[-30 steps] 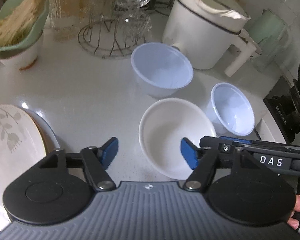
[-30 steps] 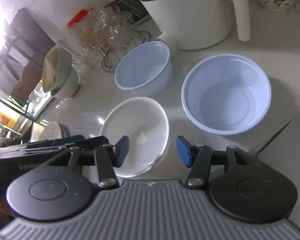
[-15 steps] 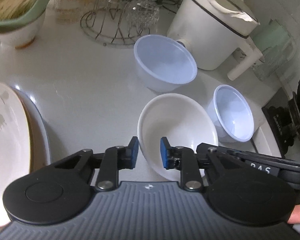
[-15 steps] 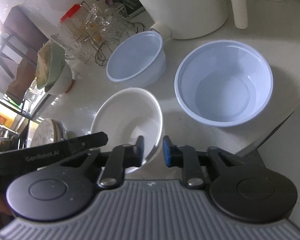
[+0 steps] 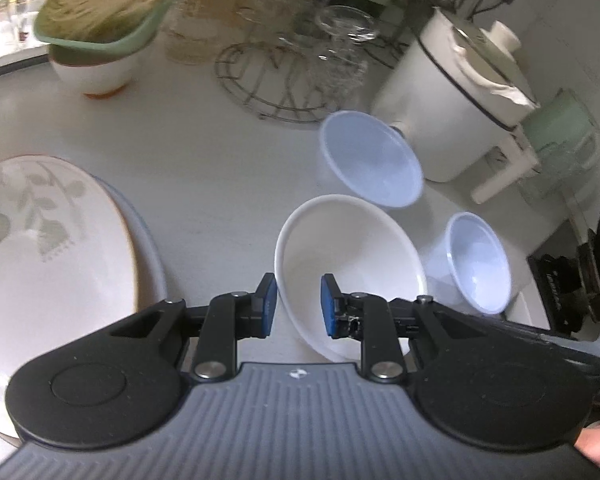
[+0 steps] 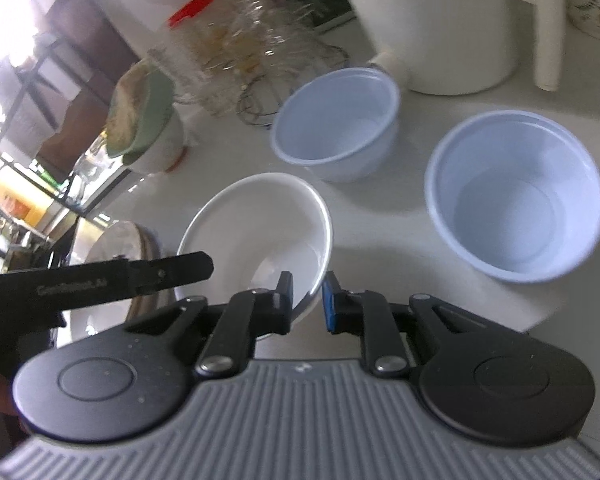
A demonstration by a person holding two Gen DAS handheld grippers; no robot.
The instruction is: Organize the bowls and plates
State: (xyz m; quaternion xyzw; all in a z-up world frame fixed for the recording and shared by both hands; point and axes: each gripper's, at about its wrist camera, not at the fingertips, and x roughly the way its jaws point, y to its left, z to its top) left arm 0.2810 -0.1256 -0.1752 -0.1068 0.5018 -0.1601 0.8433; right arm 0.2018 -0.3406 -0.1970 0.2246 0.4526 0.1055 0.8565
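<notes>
A white bowl (image 5: 352,264) is held tilted above the white counter by both grippers. My left gripper (image 5: 296,308) is shut on its near-left rim. My right gripper (image 6: 307,302) is shut on its right rim; the bowl also shows in the right wrist view (image 6: 260,220). Two pale blue bowls stand on the counter: a larger one (image 5: 372,160) by the kettle and a smaller one (image 5: 478,264) at the right; in the right wrist view they are the far bowl (image 6: 336,120) and the near bowl (image 6: 514,196). A stack of plates with a leaf pattern (image 5: 40,248) lies at the left.
A white electric kettle (image 5: 460,100) stands behind the blue bowls. A wire rack with glasses (image 5: 292,76) and a green dish on a white bowl (image 5: 100,32) sit at the back. A black stove (image 5: 588,280) borders the counter's right edge.
Both grippers closed on the white bowl's rim and lifted it, tilting it and carrying it leftward toward the plate stack. The blue bowls stayed in place.
</notes>
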